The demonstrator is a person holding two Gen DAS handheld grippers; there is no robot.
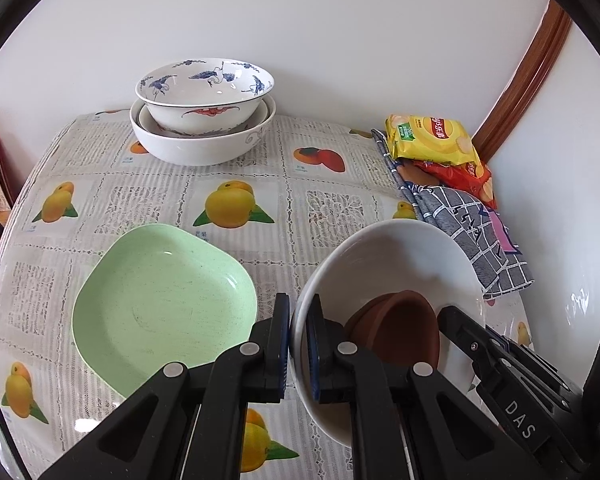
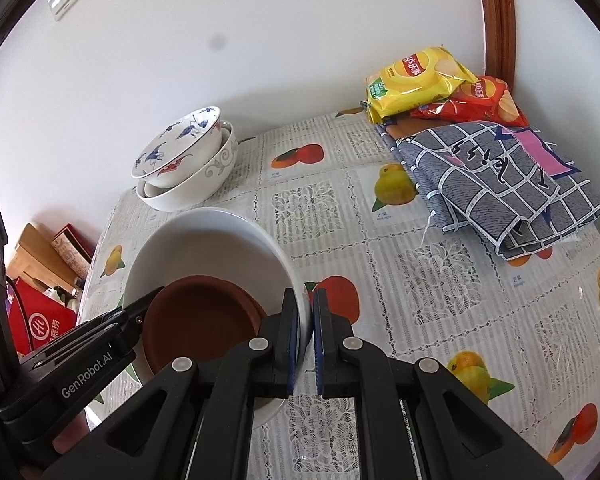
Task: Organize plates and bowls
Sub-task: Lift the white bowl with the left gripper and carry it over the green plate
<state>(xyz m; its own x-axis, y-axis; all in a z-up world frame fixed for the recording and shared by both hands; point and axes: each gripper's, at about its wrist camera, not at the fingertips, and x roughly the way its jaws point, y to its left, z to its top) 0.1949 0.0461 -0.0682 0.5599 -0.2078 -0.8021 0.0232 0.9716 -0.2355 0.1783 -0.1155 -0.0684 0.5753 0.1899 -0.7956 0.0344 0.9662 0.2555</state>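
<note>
A plain white bowl (image 1: 396, 264) holds small brown dishes (image 1: 400, 326). My left gripper (image 1: 298, 344) is shut on the bowl's left rim. My right gripper (image 2: 307, 340) is shut on its right rim (image 2: 296, 280); the brown dishes (image 2: 196, 316) show inside it. The right gripper's body appears in the left wrist view (image 1: 496, 364). A pale green squarish plate (image 1: 164, 304) lies on the table left of the bowl. A blue-patterned bowl (image 1: 206, 90) sits stacked in a larger white bowl (image 1: 200, 144) at the far edge by the wall; the stack also shows in the right wrist view (image 2: 188, 160).
The table has a fruit-print cloth (image 1: 300, 200). Yellow and red chip bags (image 2: 420, 80) and a folded grey checked cloth (image 2: 500, 184) lie at the far right corner. Boxes and a red bag (image 2: 44, 320) sit beyond the table's left edge. A wall runs close behind.
</note>
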